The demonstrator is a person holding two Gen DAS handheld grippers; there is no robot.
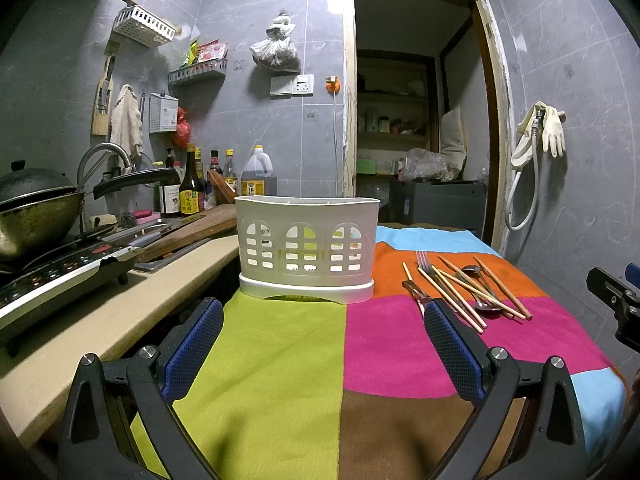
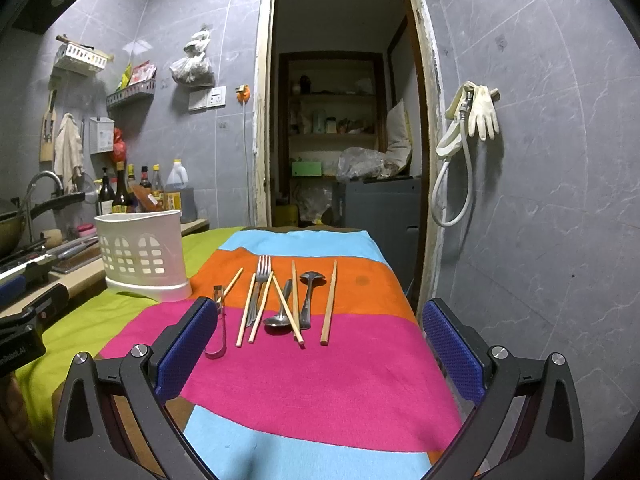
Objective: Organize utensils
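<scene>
A white plastic utensil holder [image 1: 306, 248] stands on the green and orange part of the cloth; it also shows in the right wrist view [image 2: 140, 254]. A loose pile of utensils lies on the orange and pink patches: a fork [image 2: 261, 276], two spoons [image 2: 310, 292], several wooden chopsticks [image 2: 329, 304] and small metal tongs [image 2: 218, 320]. The pile shows in the left wrist view [image 1: 464, 288] too. My left gripper [image 1: 322, 344] is open and empty, facing the holder. My right gripper [image 2: 320, 348] is open and empty, just short of the pile.
A multicoloured patchwork cloth [image 1: 384, 344] covers the table. Left of it is a counter [image 1: 100, 320] with a stove, a wok [image 1: 32, 212], a cutting board and bottles [image 1: 192, 188]. An open doorway [image 2: 344, 120] is behind the table. The right table edge drops by a tiled wall.
</scene>
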